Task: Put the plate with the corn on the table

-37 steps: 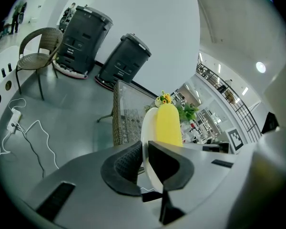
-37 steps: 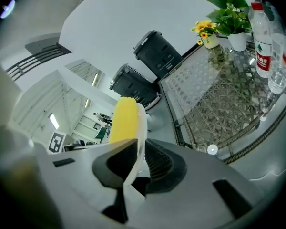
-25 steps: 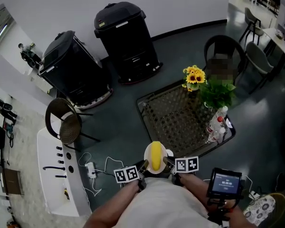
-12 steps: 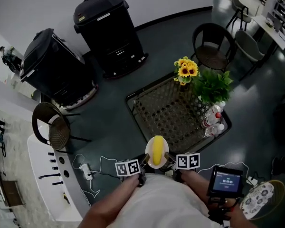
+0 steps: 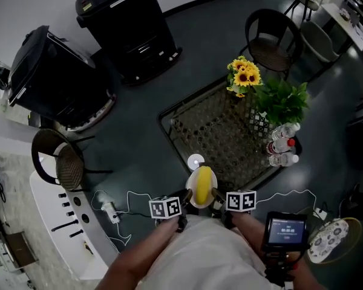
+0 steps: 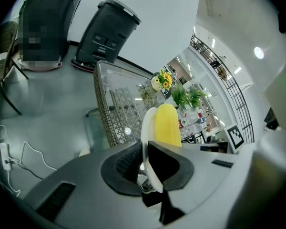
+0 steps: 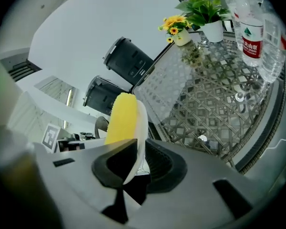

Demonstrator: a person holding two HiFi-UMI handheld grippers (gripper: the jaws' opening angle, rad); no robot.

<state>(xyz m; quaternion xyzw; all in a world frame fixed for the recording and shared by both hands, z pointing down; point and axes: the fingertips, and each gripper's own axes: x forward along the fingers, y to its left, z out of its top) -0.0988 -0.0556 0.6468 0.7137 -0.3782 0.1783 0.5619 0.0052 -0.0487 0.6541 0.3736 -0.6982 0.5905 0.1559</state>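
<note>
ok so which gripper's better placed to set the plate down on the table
Right, marginally. Both the left gripper and right gripper are shut on opposite rims of the plate with the corn, but the table lies ahead and to the right, nearer the right side.

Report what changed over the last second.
The person stepped toward the glass-topped wicker table, bringing the white plate with the yellow corn cob up to its near edge. Nothing was taken or released: left gripper and right gripper stay shut on the plate's opposite rims.
</note>
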